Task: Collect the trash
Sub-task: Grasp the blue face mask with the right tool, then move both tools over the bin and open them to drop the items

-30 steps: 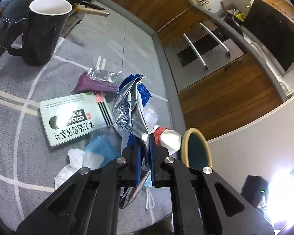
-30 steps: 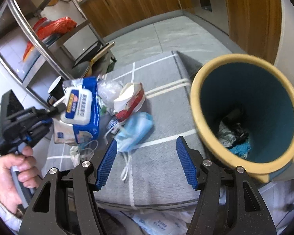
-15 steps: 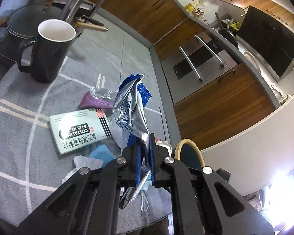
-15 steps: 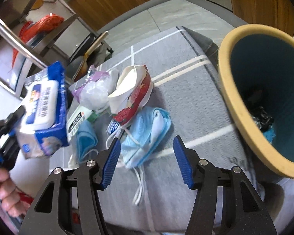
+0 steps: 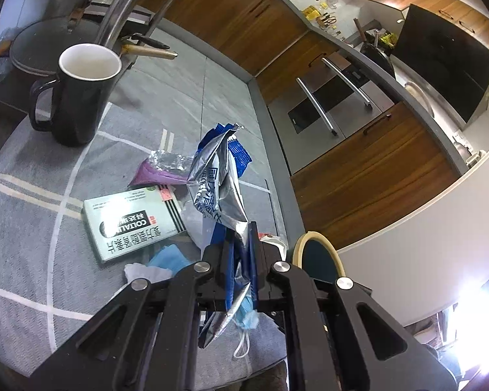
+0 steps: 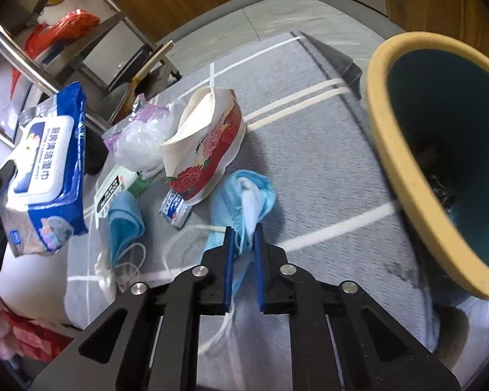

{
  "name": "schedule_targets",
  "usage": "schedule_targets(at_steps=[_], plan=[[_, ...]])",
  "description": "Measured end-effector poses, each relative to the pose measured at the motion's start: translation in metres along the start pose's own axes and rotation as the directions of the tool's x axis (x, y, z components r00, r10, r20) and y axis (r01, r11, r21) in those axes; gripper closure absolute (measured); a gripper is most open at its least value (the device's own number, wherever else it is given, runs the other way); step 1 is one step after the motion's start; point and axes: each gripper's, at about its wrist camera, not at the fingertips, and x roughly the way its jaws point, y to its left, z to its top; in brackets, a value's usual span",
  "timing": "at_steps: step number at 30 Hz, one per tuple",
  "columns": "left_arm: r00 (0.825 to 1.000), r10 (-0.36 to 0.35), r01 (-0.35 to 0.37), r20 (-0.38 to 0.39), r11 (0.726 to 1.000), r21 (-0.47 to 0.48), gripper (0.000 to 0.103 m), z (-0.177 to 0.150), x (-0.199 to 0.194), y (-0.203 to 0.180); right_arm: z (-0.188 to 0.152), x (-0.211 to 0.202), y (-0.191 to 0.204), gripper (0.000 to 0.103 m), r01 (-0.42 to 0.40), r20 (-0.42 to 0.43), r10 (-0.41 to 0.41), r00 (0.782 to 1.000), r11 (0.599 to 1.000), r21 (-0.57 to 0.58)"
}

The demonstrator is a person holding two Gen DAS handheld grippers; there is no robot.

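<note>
1. One blue wet-wipe pack (image 5: 223, 176) is pinched between the closed fingers of the left gripper (image 5: 241, 254) and held in the air above the grey table (image 5: 22, 195).
2. One blue face mask (image 6: 244, 198) is clamped by the right gripper (image 6: 244, 244), its fingers pressed together on the fabric where it lies on the table.
3. A second blue mask (image 6: 125, 218) is seen lying apart to the left.
4. One bin (image 6: 391, 150), yellow-rimmed, stands beside the table with trash inside.
5. One medicine box (image 5: 133, 221), one purple wrapper (image 5: 159, 172), one red floral tissue pack (image 6: 208, 150) and one black mug (image 5: 78, 97) are left on the table.

Grey cloth-covered table (image 6: 309, 150), black mug (image 5: 78, 97), medicine box (image 5: 130, 221), tissue pack (image 6: 208, 150), purple wrapper (image 5: 159, 172)
</note>
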Motion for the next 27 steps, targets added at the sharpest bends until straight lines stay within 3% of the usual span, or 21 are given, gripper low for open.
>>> schedule_targets(at_steps=[12, 27], plan=[[0.999, -0.036, 0.036, -0.003, 0.998, 0.048, 0.097, -0.003, 0.004, -0.027, -0.002, -0.071, -0.014, 0.095, -0.007, 0.089, 0.009, 0.996, 1.000, -0.023], [0.997, -0.070, 0.073, -0.037, 0.991, 0.109, 0.097, -0.014, 0.016, -0.061, -0.003, -0.157, -0.017, 0.095, -0.003, 0.239, 0.027, 0.971, 0.995, -0.098]])
